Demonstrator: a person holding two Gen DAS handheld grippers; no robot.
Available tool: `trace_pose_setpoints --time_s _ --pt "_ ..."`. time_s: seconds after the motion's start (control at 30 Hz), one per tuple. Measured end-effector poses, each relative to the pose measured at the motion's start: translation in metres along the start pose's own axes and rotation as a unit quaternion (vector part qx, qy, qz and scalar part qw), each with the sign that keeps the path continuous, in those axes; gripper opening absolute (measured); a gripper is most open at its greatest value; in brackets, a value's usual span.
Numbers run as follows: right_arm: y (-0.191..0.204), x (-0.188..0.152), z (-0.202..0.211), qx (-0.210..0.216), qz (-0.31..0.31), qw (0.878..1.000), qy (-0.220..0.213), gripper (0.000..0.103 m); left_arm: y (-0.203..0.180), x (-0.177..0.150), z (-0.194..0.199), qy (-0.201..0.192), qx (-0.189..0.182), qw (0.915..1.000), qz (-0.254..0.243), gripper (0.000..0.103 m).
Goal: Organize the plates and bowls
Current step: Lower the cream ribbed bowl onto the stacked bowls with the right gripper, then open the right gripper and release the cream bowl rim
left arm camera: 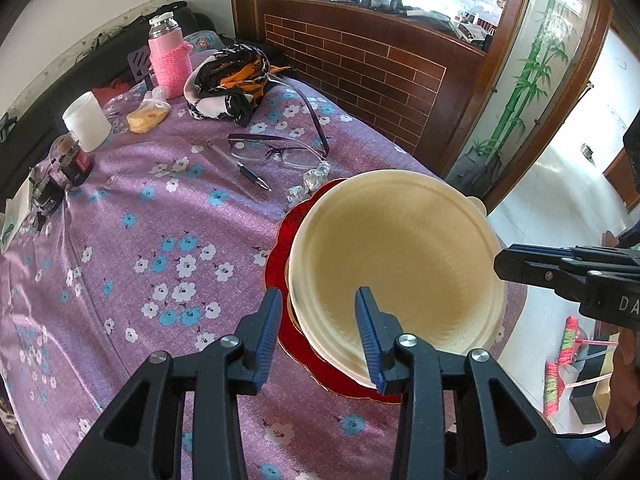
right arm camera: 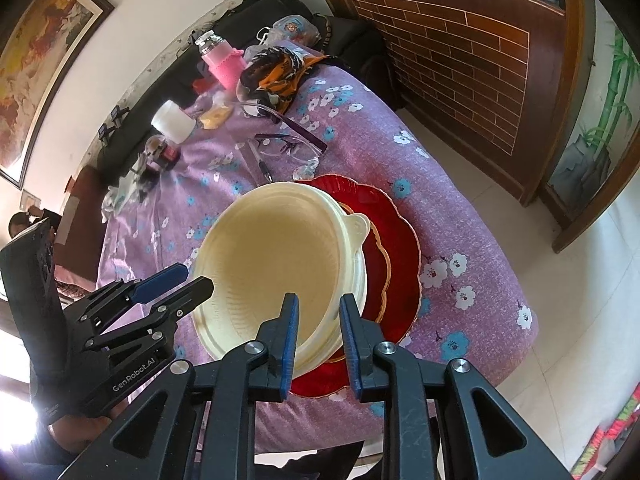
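Observation:
A cream bowl [left arm camera: 400, 256] [right arm camera: 276, 256] with a small tab handle [right arm camera: 358, 224] sits on a cream plate [right arm camera: 212, 340]. Both rest on a red scalloped plate [left arm camera: 280, 248] [right arm camera: 400, 264] with a gold edge, near the table's corner. My left gripper [left arm camera: 319, 292] straddles the bowl's near rim, one finger outside and one inside, with clear gaps to the rim. In the right wrist view the left gripper [right arm camera: 196, 276] reaches the bowl from the left. My right gripper [right arm camera: 319, 297] straddles the opposite rim with its pads slightly apart from it, and its tip [left arm camera: 500, 262] shows at the bowl's right edge.
On the purple flowered tablecloth [left arm camera: 160, 220] lie glasses [left arm camera: 276, 150], a pen [left arm camera: 240, 166] and a crumpled clear wrapper [left arm camera: 316, 176] just behind the plates. Farther back stand a pink bottle [left arm camera: 168, 58], a white cup [left arm camera: 86, 120] and a scarf [left arm camera: 228, 80]. The table edge drops off right of the stack.

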State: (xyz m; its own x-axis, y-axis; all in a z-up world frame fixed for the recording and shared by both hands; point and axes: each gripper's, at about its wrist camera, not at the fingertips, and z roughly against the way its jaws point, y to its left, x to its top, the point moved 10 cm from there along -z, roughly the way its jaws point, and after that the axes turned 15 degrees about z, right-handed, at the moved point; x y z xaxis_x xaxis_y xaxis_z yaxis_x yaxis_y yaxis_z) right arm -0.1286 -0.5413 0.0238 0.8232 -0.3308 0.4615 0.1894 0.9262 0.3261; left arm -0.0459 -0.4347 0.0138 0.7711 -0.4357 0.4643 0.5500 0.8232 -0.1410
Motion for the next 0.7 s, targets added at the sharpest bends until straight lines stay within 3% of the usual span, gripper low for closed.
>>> trace_pose_setpoints --time_s 0.27,0.7 --pt "0.001 -0.001 0.001 0.001 -0.001 1.0 -0.002 0.023 0.001 0.0 0.004 -0.007 0.006 0.9999 -0.005 0.038" --pt "0.002 0.0 0.007 0.003 -0.009 1.0 -0.012 0.024 0.002 0.004 0.018 -0.041 0.025 0.9985 -0.025 0.052"
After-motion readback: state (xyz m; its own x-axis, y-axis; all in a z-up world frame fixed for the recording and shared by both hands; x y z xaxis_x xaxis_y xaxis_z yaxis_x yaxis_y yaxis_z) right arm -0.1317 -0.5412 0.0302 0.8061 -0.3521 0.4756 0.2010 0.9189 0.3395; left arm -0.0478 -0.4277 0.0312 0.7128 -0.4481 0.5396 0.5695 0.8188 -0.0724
